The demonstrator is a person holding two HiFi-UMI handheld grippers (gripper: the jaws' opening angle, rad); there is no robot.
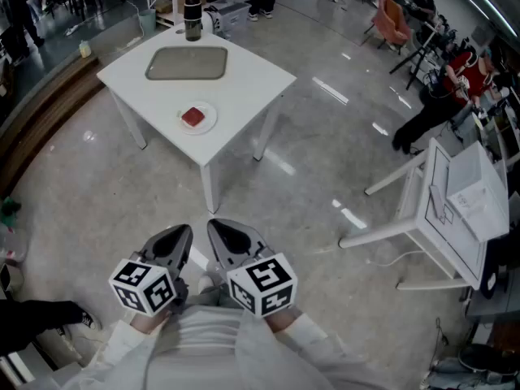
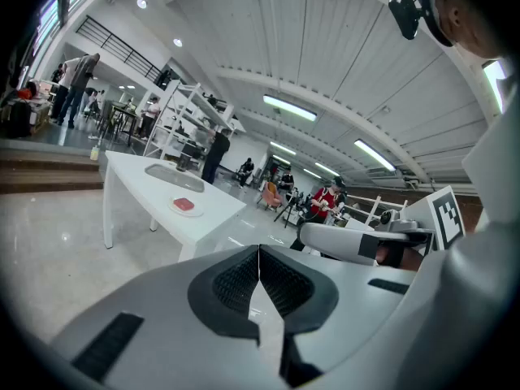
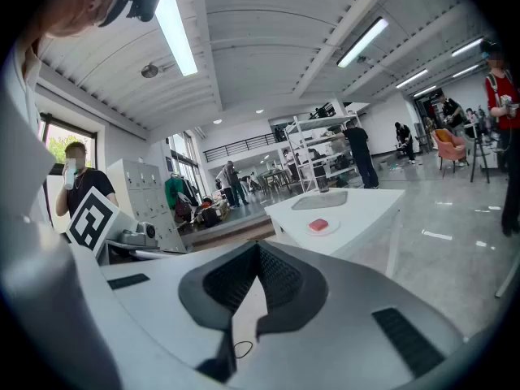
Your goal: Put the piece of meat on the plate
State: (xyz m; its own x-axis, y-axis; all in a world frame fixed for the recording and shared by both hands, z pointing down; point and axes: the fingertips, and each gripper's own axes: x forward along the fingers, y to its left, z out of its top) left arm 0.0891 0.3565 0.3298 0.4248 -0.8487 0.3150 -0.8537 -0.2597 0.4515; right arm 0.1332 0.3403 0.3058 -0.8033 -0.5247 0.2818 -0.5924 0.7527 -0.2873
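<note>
- Presently, head view: the white table [image 1: 244, 96] stands well apart from the person, across open floor.
  - The piece of meat [image 1: 192, 117], a red slab, lies on the small white plate [image 1: 210, 125] near the table's near corner.
  - A grey tray [image 1: 187, 63] sits toward the middle, and a dark flask [image 1: 192, 17] stands at the far corner.
  - The left gripper [image 1: 180, 236] and right gripper [image 1: 218, 231] are held low and close to the body, side by side. Their marker cubes cover much of each body.
- Left gripper view: the left gripper [image 2: 259, 270] is clenched, its ribbed pads meeting along one seam with nothing between them.
  - The table [image 2: 146, 187], plate [image 2: 174, 210] and meat [image 2: 185, 205] show small and far beyond the jaws. The right gripper [image 2: 349, 242] lies just beside, to the right.
- Right gripper view: the right gripper [image 3: 258, 270] is likewise clenched and empty.
  - The meat [image 3: 318, 225] rests on the plate [image 3: 331, 229] near the table's [image 3: 366, 210] edge.
- Step in hand, as a judgement: the meat already lies on the plate, so the placing looks done, and neither gripper is working.
  - Any further move would first call for walking up to the table and opening a jaw.
- Hard to make out: the meat's texture and whether it sits centred, at this range. The table's far edge is lost in clutter.
</note>
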